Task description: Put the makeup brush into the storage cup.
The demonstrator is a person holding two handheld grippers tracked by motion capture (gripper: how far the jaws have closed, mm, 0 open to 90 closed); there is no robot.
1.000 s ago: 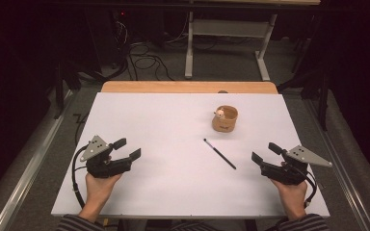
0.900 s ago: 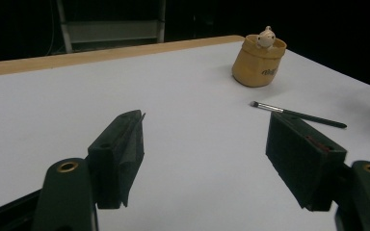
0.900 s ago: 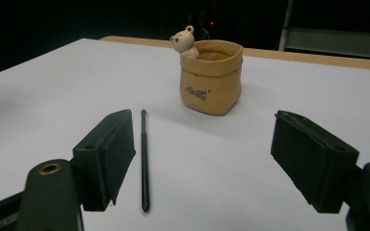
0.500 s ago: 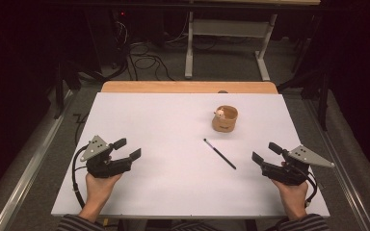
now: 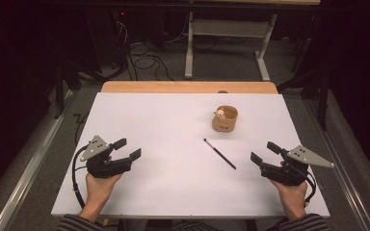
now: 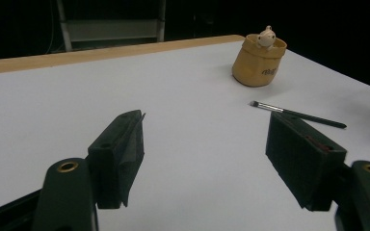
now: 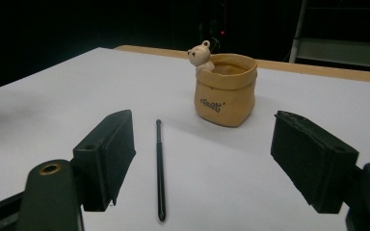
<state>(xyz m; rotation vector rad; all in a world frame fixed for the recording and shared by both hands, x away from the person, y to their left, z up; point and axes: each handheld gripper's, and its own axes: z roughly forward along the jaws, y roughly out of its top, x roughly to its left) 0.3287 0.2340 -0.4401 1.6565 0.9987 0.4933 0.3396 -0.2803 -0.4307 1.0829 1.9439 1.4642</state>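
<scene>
A tan sack-shaped cup (image 5: pixel 225 119) (image 6: pixel 260 61) (image 7: pixel 225 89) with a small bear figure on its rim stands upright on the white table (image 5: pixel 164 120), right of centre. A thin black brush (image 5: pixel 219 154) (image 6: pixel 298 114) (image 7: pixel 159 166) lies flat in front of it. My left gripper (image 5: pixel 127 148) (image 6: pixel 212 163) rests open near the table's front left, nothing between its jaws. At the front right my right gripper (image 5: pixel 264 152) (image 7: pixel 217 163) is open and empty too, with the brush lying ahead of its jaws, apart from them.
A wooden strip (image 5: pixel 188 87) runs along the table's far edge. Beyond it are a metal desk frame (image 5: pixel 226 43) and cables on a dark floor (image 5: pixel 144 53). A rail (image 5: pixel 24 178) runs along the left side.
</scene>
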